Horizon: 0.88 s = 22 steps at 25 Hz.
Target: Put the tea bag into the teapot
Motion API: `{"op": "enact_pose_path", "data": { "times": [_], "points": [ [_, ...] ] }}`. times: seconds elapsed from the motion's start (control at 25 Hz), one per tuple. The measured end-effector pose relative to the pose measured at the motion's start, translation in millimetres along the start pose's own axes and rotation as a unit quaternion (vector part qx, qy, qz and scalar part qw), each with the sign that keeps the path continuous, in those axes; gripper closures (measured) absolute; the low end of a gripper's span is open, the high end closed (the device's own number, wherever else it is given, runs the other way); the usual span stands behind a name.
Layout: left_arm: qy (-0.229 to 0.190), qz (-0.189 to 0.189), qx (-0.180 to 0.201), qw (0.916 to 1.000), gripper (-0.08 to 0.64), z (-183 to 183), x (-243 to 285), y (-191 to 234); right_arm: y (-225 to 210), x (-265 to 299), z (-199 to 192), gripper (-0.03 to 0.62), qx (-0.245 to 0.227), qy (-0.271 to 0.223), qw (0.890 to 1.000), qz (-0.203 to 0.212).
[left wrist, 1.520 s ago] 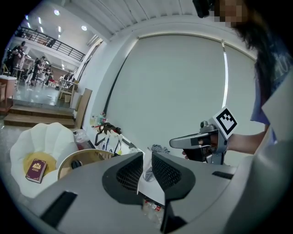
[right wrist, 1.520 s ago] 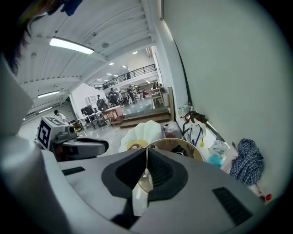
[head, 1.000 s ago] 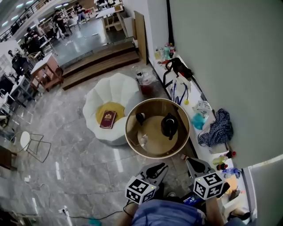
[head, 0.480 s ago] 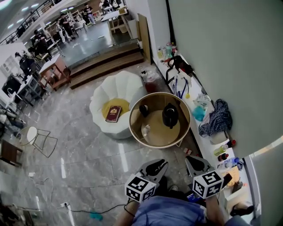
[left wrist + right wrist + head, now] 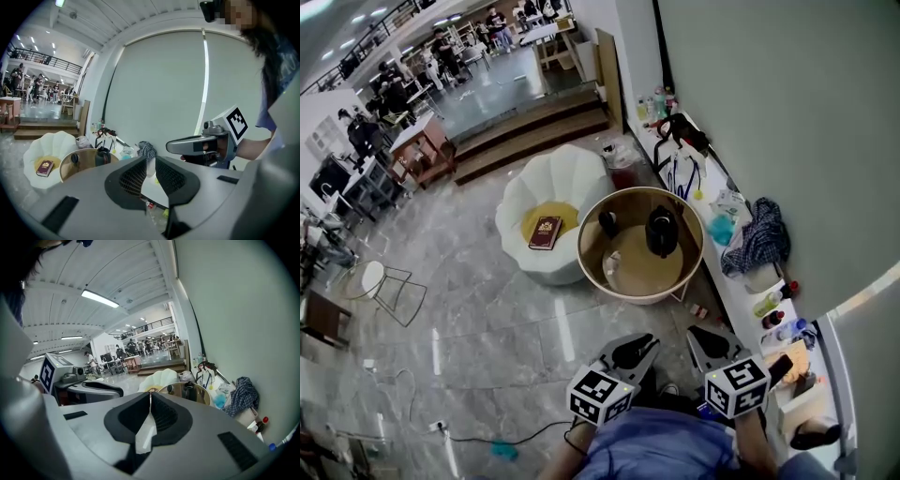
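A round wooden table [image 5: 591, 265] stands on the floor ahead, several steps away. On it are a black teapot [image 5: 662, 231], a small white tea bag [image 5: 612, 263] near the left front rim, and a dark cup [image 5: 607, 223]. My left gripper [image 5: 623, 354] and right gripper [image 5: 705, 339] are held close to my body, far short of the table. In the left gripper view the left gripper [image 5: 149, 161] shows a narrow empty gap between its jaws. The right gripper [image 5: 150, 396] has its tips together, empty. The teapot [image 5: 189, 391] shows beyond it.
A white shell-shaped chair [image 5: 562, 178] with a yellow cushion and a brown book [image 5: 546, 232] stands left of the table. A white ledge along the right wall carries bottles, bags and a checked cloth [image 5: 757, 239]. Wooden steps [image 5: 525, 141] lie behind; a wire chair [image 5: 384, 291] stands at left.
In the head view the table and chair have slid upward and look slightly smaller. Both grippers stay low in front of my body, barely shifted.
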<state>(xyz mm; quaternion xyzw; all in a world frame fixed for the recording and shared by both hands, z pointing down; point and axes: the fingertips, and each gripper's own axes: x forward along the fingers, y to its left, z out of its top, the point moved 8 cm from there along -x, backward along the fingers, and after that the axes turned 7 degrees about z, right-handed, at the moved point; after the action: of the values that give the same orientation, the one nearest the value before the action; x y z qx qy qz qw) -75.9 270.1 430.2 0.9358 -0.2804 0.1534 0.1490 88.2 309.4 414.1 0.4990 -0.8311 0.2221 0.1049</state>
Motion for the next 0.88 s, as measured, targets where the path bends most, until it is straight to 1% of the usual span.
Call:
{"op": "enact_pose_path", "data": {
  "times": [0.4,0.6,0.88],
  "points": [
    [-0.009,0.006,0.001,0.9999,0.506,-4.0,-9.4,-6.9,5.2,-6.9,-2.3,0.569,-0.022,0.003,1.000,-0.001],
    [-0.013,0.008,0.002,0.9999,0.506,-2.2,-9.8,-7.7,-3.9,-13.1,0.7,0.569,-0.017,-0.006,1.000,-0.015],
    [-0.013,0.006,0.007,0.9999,0.505,4.5,-2.6,-9.5,-27.9,-25.1,8.4,0.569,-0.008,-0.019,0.999,-0.045]
  ]
}}
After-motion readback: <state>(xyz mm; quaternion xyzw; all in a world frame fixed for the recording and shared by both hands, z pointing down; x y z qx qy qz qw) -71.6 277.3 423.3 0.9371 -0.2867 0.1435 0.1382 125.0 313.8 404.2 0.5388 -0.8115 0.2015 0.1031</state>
